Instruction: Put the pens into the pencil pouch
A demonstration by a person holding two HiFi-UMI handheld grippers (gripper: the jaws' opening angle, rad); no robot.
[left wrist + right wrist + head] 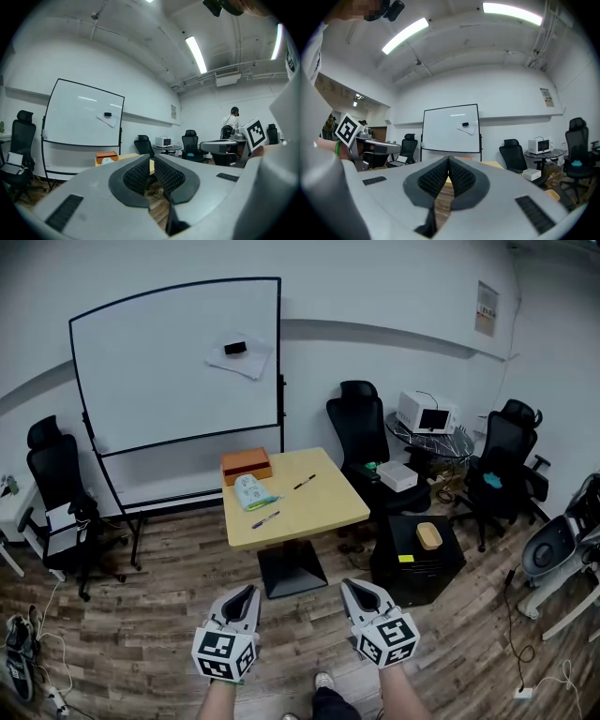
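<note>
Orange box [246, 465] btwn pouch [251, 491] & whiteboard [178, 362], chair [361, 432] nr table [328, 498]

Wood floor [141, 634], white walls [375, 296], whiteboard [178, 367] on stand, black office chairs [361, 427], sq. table [328, 502], microwave [427, 412] at rt.

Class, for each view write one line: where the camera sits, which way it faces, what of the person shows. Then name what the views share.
Head view: on the person's head, facing forward and down at the table and whiteboard; forearms, left gripper and right gripper show.
Left gripper view: on the left gripper, level along its shut jaws toward the whiteboard; clothing at right.
Right gripper view: on the right gripper, likewise level; clothing at left.
All three share the whiteboard.
</note>
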